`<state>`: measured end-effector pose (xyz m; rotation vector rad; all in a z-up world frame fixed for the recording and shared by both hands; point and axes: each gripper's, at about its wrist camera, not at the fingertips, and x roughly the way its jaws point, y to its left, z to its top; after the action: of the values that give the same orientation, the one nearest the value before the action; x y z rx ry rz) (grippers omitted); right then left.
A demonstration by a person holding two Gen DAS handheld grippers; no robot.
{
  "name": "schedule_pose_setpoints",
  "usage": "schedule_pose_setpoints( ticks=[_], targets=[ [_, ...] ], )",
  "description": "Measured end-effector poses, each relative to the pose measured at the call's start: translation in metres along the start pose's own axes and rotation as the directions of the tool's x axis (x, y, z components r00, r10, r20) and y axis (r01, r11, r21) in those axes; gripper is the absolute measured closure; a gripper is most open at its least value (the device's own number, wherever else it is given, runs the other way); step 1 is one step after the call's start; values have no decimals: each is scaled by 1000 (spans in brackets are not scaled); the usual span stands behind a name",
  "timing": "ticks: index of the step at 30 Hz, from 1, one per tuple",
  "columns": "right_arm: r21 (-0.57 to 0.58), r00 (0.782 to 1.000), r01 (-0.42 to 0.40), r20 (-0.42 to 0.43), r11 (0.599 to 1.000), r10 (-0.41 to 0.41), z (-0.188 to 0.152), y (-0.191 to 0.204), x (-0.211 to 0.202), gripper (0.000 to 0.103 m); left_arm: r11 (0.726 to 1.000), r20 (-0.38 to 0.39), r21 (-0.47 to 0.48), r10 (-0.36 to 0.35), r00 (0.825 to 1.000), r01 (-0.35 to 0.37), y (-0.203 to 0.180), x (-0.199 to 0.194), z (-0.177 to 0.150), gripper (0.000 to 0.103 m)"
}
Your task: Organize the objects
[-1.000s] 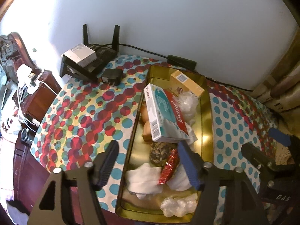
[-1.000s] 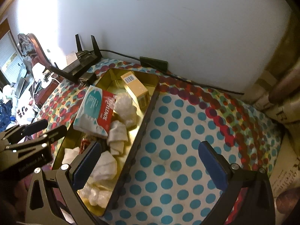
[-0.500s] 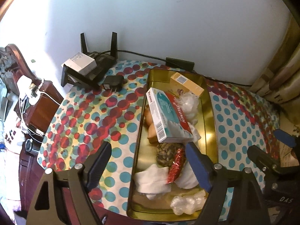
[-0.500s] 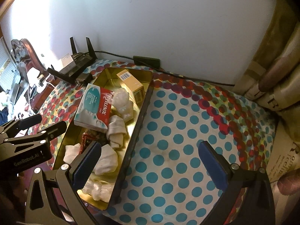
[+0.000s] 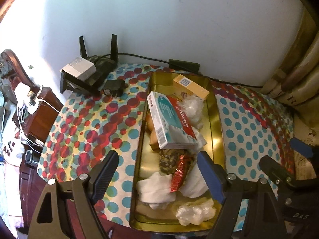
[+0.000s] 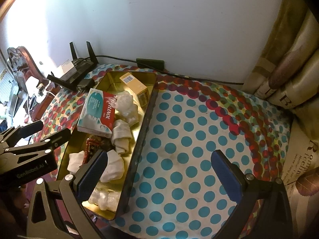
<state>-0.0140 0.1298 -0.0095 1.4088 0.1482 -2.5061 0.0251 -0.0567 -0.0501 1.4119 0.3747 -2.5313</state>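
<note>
A gold metal tray (image 5: 218, 123) (image 6: 143, 127) lies on a polka-dot tablecloth. In it are a teal and red medicine box (image 5: 171, 125) (image 6: 97, 113), a yellow box (image 5: 190, 86) (image 6: 135, 87), white wads (image 5: 155, 187) (image 6: 122, 135), a red wrapper (image 5: 180, 172) and clear plastic (image 5: 195, 212). My left gripper (image 5: 157, 177) is open and empty above the tray's near left edge. My right gripper (image 6: 159, 176) is open and empty above the cloth, right of the tray.
A black router (image 5: 89, 73) with a white box on it and a black adapter (image 5: 113, 87) sit at the table's back left. A cable runs along the wall. Wooden furniture (image 5: 37, 111) stands left; printed cushions (image 6: 289, 75) right.
Both grippers have pulled back and up from the table, so more of the tray and cloth shows. Both stay open. Nothing in the tray moved.
</note>
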Motion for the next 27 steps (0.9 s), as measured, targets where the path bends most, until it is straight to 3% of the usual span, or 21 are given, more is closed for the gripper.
schedule_pose_setpoints(
  ticks=[9,18,27],
  targets=[
    [-1,1000,2,0,1000,-2,-2,-1,-1,0,1000,-38,-11,-25,999,25,-5,1,-2,20],
    [6,1000,-2,-13,1000,2,-5,-5,2,0,999,16,6,-32,999,32,-13,-8,-3,20],
    [13,1000,2,-15,1000,-2,-4,-12,6,0,999,4,1,-41,999,41,-15,-7,-1,20]
  ],
)
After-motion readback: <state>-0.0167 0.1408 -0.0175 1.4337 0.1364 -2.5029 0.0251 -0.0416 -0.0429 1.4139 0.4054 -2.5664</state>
